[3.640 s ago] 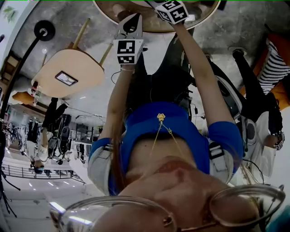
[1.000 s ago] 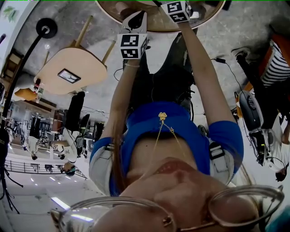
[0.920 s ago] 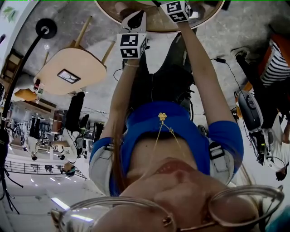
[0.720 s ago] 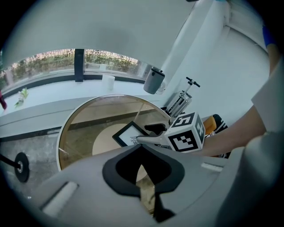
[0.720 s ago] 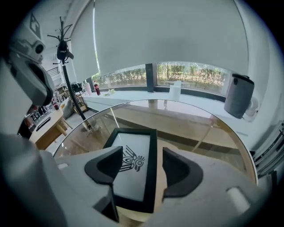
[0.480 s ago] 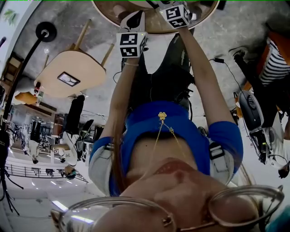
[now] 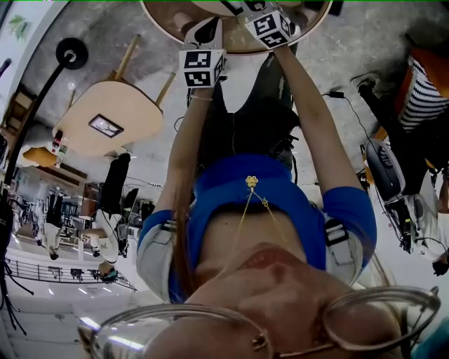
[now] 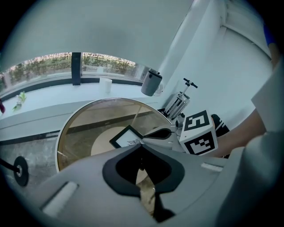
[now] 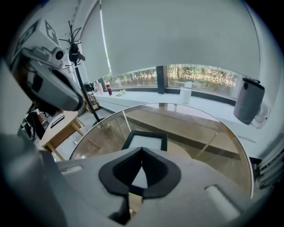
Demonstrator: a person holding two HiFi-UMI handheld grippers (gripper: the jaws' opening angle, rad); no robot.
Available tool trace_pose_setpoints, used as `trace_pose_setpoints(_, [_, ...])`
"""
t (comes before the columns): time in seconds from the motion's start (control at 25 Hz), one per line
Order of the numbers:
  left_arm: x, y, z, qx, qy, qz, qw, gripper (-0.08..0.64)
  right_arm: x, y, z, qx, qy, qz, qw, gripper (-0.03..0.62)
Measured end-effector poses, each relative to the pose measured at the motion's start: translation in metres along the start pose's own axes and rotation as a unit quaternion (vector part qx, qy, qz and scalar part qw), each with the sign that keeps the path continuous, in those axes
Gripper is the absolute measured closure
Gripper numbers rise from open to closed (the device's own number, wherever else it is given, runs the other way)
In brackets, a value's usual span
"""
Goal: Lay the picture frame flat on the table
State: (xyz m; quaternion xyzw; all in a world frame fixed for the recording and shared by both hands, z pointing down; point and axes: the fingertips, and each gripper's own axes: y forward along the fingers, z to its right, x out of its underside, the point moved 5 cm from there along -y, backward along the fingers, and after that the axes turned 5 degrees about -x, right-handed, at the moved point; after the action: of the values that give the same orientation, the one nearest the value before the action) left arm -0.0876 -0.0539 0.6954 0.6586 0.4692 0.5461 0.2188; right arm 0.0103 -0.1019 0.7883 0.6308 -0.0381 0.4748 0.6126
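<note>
The black picture frame [image 9: 143,141] with its white picture lies flat on the round glass table [image 9: 213,133]. It also shows in the left gripper view, where the picture frame [image 8: 125,138] rests just past my jaws. My right gripper [image 9: 142,149] hovers over the frame's near edge. Its jaws have just been closing and now meet with nothing between them. My left gripper [image 8: 141,146] is shut and empty, a little to the side of the frame. In the head view both marker cubes show at the table's edge, the left gripper [image 7: 201,42] and the right gripper [image 7: 261,17].
A wooden side table [image 7: 105,116] with a small dark object stands left, beside a coat stand [image 7: 70,50]. A grey cylinder [image 9: 248,99] sits on the window ledge. Bags and a seated person [image 7: 421,98] are at the right. The head view shows the person holding the grippers.
The right gripper's marker cube has shifted slightly and tilted in the head view. The left gripper stays put. Figures in the background have moved.
</note>
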Motion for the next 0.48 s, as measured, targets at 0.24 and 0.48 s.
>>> trace_pose_setpoints(0.24, [-0.011,-0.005,0.002,-0.002,0.004,0.008,1.0000,0.563,-0.022,-0.013,-0.009,-0.021,-0.031,0.003,0.999,0.591])
trace_pose_setpoints(0.48, [-0.024,-0.012,0.004,-0.005,0.017,0.023,0.9996,0.563,-0.046,-0.028,-0.015,-0.025,-0.042,0.022,0.999,0.591])
